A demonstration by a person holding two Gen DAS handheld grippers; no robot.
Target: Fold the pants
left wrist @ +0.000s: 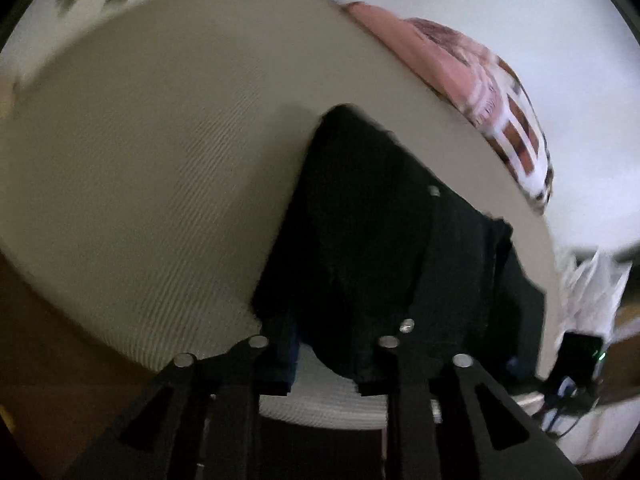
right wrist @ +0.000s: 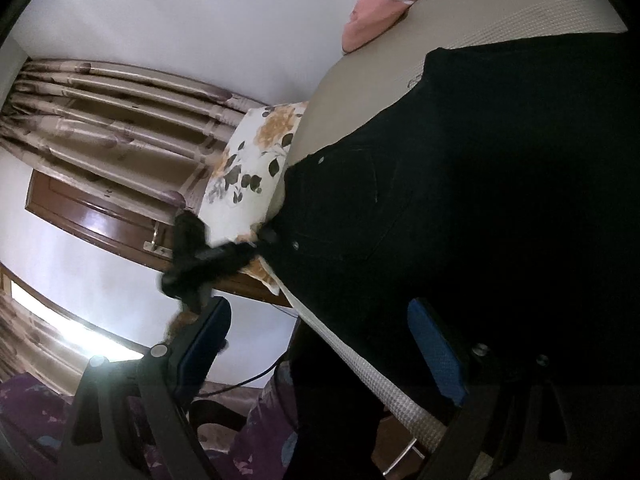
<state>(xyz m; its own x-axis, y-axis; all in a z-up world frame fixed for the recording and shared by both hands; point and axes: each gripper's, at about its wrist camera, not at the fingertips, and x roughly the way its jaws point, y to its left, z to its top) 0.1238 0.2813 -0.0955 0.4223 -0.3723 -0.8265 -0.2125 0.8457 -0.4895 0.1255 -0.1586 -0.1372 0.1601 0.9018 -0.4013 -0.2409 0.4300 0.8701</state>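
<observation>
- Left wrist view: your left gripper has its jaws drawn close together at the near edge of the dark, almost black denim pants; whether cloth is pinched between them you cannot tell, since the tips are lost against the dark fabric.
- Same view: the pants lie spread on a beige ribbed-weave mattress, running from the near edge toward the far side; a pink folded cloth sits at the far edge.
- Right wrist view: your right gripper stands wide open, blue pads showing; one finger over the pants, the other off the mattress edge; nothing held.
- Beyond: a floral white pillow; striped beige curtains.
</observation>
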